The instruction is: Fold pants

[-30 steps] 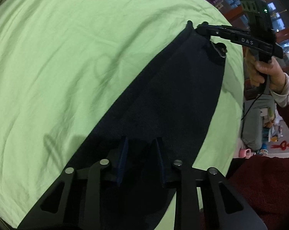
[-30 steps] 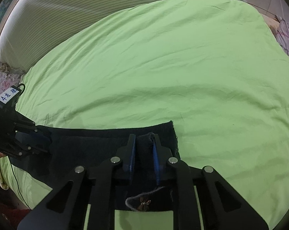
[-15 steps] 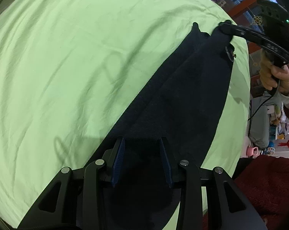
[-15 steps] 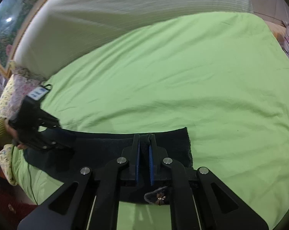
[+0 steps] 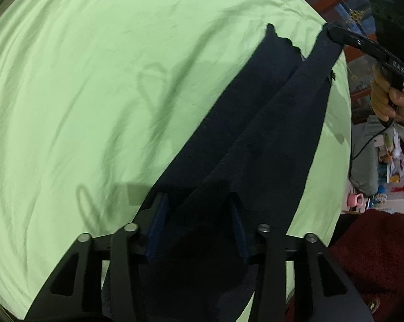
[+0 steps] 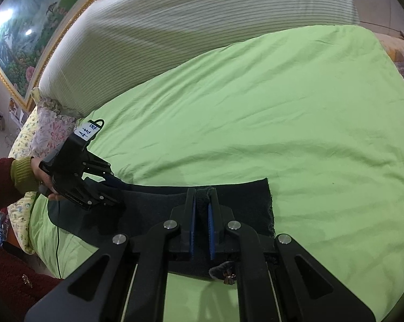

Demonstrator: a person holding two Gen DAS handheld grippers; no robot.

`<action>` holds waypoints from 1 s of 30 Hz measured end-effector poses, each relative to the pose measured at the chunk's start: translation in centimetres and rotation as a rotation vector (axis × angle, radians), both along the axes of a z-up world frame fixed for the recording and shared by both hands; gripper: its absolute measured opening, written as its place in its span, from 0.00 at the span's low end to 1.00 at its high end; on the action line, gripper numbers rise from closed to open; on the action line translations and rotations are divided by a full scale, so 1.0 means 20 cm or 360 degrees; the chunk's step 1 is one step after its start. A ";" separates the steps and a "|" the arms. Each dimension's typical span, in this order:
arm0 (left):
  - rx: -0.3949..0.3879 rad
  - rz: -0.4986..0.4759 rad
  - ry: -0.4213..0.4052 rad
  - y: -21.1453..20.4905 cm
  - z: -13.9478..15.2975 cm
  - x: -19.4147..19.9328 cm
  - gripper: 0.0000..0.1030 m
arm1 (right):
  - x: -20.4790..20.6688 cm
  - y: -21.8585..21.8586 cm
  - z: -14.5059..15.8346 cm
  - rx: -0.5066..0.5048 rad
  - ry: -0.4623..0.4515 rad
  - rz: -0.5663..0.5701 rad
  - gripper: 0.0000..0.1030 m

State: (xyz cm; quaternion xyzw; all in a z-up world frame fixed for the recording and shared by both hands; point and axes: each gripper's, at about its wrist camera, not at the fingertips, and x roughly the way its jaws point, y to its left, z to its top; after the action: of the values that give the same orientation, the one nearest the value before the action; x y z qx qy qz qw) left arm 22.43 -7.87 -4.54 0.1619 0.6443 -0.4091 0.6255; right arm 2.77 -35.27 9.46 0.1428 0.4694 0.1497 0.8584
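Note:
Dark navy pants (image 5: 255, 134) lie stretched along the near edge of a bed covered by a green sheet (image 5: 94, 80). My left gripper (image 5: 199, 209) holds one end of the pants; cloth fills the wide gap between its blue pads. My right gripper (image 6: 202, 201) is shut on a pinch of cloth at the other end of the pants (image 6: 161, 204). Both ends are lifted a little, and one layer of the pants rises above the other. The right gripper also shows in the left wrist view (image 5: 333, 32), and the left gripper in the right wrist view (image 6: 116, 182).
A striped white pillow or bolster (image 6: 202, 26) lies along the head of the bed, with floral pillows (image 6: 49, 123) at its left end. A framed painting (image 6: 27, 26) hangs behind. The bed edge (image 5: 336, 161) drops to a floor with toys.
Both grippers have risen and lifted the ends of the pants off the sheet. The upper layer has separated from the lower one. The right wrist view now tilts up toward the headboard.

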 end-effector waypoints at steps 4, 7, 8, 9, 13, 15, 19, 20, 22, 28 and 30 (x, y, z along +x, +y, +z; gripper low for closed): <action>-0.0040 -0.0040 -0.0013 0.00 0.03 -0.02 0.08 | 0.01 -0.01 -0.02 -0.0010 0.0013 -0.0024 0.08; -0.0066 -0.0034 -0.0043 0.01 0.06 -0.04 0.06 | 0.03 -0.01 -0.04 -0.0040 0.0029 -0.0054 0.08; -0.0072 -0.0036 -0.0050 0.01 0.08 -0.04 0.06 | 0.04 -0.02 -0.05 -0.0051 0.0036 -0.0069 0.08; -0.0074 -0.0032 -0.0058 0.02 0.09 -0.03 0.06 | 0.05 -0.02 -0.06 -0.0062 0.0039 -0.0089 0.08; -0.0047 -0.0002 -0.0091 0.01 0.10 0.00 0.06 | 0.10 -0.03 -0.10 -0.0078 0.0067 -0.0170 0.08; -0.0016 0.0023 -0.0062 0.00 0.06 0.01 0.06 | 0.13 -0.03 -0.14 -0.0083 0.0106 -0.0186 0.08; 0.0064 0.0071 -0.0081 -0.01 0.00 0.02 0.14 | 0.20 0.01 -0.22 -0.0178 0.0216 -0.0202 0.08; 0.0090 0.0095 -0.0075 -0.01 0.00 0.02 0.15 | 0.21 0.02 -0.24 -0.0199 0.0257 -0.0193 0.09; 0.0081 0.0126 -0.0042 -0.01 0.02 0.03 0.20 | 0.23 0.02 -0.26 -0.0243 0.0293 -0.0218 0.16; -0.0045 0.0223 -0.0070 0.04 0.18 0.07 0.42 | 0.11 -0.09 -0.17 -0.0185 0.0258 -0.0461 0.55; -0.0116 0.0262 -0.0043 0.04 0.23 0.09 0.45 | 0.01 -0.16 -0.16 0.0021 0.0247 -0.0588 0.55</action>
State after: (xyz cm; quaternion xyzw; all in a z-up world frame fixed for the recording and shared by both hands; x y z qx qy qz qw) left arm 24.21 -7.10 0.04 0.0910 0.6318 -0.3771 0.6711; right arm 2.90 -38.45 6.29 0.2432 0.4989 -0.0189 0.8316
